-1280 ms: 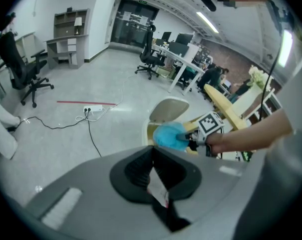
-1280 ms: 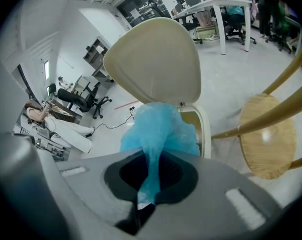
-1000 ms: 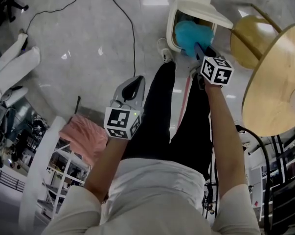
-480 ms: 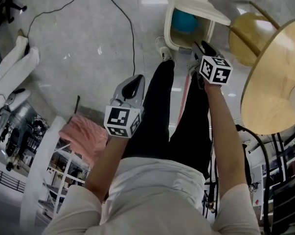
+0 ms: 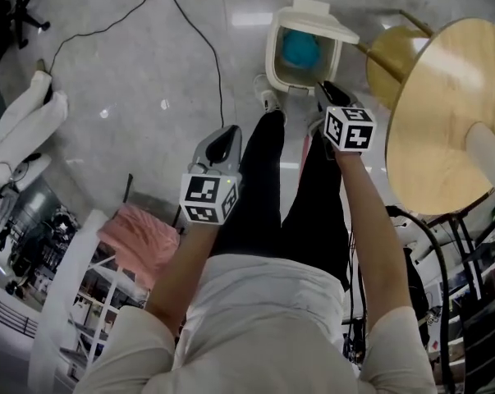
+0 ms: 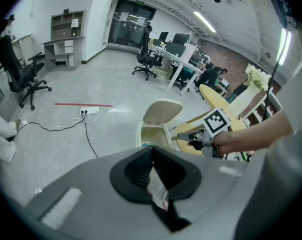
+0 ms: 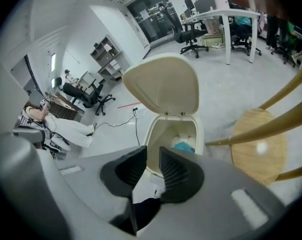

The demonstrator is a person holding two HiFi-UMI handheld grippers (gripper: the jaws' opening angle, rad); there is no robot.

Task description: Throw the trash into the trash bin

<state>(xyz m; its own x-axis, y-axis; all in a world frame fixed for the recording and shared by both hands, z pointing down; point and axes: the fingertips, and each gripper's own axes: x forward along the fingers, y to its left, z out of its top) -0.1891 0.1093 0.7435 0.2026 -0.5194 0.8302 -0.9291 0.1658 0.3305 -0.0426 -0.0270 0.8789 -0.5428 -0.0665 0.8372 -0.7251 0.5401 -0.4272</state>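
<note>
**A:** Head view. The bin (image 5: pixel 272 56) has its lid (image 5: pixel 329 21) up, and the blue trash (image 5: pixel 300 49) lies inside it. The right gripper (image 5: pixel 327 90) hangs just beside the bin's near rim.

**B:** Claw state?

**A:** In the right gripper view the jaws are part way apart with nothing between them. Only the bin's mouth shows through the gap. They have just been closing. I'd call it released and empty.

**B:** And the other?

**A:** The left gripper (image 5: pixel 223 140) is well short of the bin, on the person's side. In the left gripper view its jaws are clenched on a white-and-red scrap (image 6: pixel 157 190), likely a bit of wrapper.

**B:** Which step, then?

**A:** My reading is that the blue piece is done and the scrap is not yet thrown. The next move calls for carrying the left gripper over the bin's mouth, clear of the lid. The jaws should part only once the scrap is above the opening. It looks light, so it may cling to a pad or drift past the rim.
</note>
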